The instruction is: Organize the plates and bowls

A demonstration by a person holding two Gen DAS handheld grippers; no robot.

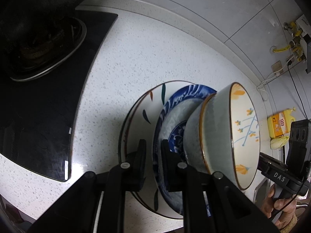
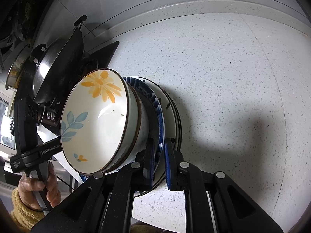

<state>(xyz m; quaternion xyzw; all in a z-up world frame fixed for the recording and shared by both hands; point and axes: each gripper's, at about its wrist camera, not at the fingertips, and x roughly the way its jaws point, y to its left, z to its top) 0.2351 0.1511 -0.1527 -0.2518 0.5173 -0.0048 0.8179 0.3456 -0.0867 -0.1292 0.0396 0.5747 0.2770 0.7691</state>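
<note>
A stack stands on the speckled counter: a white plate with leaf marks (image 1: 140,104) at the bottom, a blue-patterned plate (image 1: 173,108) on it, and two nested bowls, the top one with orange flowers (image 1: 243,126). My left gripper (image 1: 153,145) is shut on the rim of the blue plate, one finger on each side. In the right wrist view the flower bowl (image 2: 97,116), the blue plate (image 2: 157,108) and the white plate (image 2: 171,104) show. My right gripper (image 2: 159,155) is shut on the blue plate's opposite rim.
A black gas hob (image 1: 44,97) with a dark wok lies left of the stack. A wok with a steel lid (image 2: 56,68) shows in the right wrist view. A yellow bottle (image 1: 279,124) stands by the tiled wall. The counter (image 2: 233,77) stretches right.
</note>
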